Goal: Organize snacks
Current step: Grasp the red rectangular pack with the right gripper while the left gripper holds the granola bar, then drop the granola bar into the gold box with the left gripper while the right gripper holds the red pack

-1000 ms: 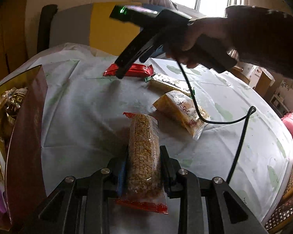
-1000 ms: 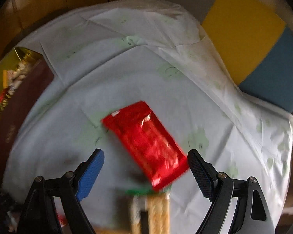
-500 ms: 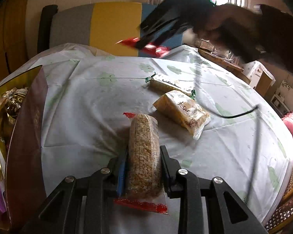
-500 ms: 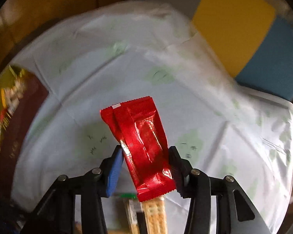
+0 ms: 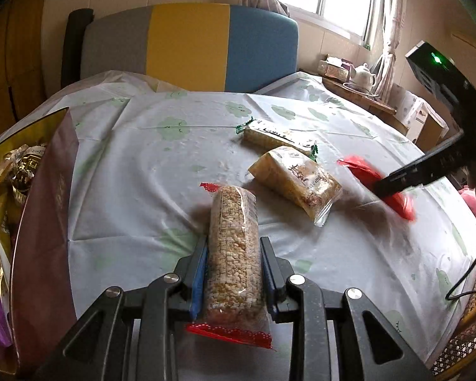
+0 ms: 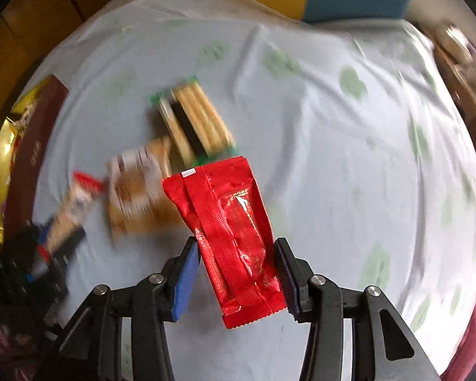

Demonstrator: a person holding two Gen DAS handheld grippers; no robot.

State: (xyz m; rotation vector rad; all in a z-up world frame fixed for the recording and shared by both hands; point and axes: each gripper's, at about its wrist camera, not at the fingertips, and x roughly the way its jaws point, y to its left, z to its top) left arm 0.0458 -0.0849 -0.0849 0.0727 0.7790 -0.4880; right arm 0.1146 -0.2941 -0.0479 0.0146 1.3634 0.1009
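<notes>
- My left gripper [image 5: 233, 268] is clamped on the puffed-grain bar [image 5: 233, 247], its far end resting on the table [image 5: 136, 190].
- My right gripper [image 6: 234, 273] grips the red packet [image 6: 228, 231] — lifted above the tablecloth, beside the yellow snack bag [image 5: 296, 184].

4 snack packs [image 5: 233, 244] – 2 tongs [image 5: 232, 273], 1 gift bag [image 5: 44, 216].

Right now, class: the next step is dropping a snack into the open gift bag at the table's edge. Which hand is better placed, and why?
Left. The left gripper, clamping the puffed-rice bar, sits beside the bag. The right gripper, gripping the red packet, is farther away.
</notes>
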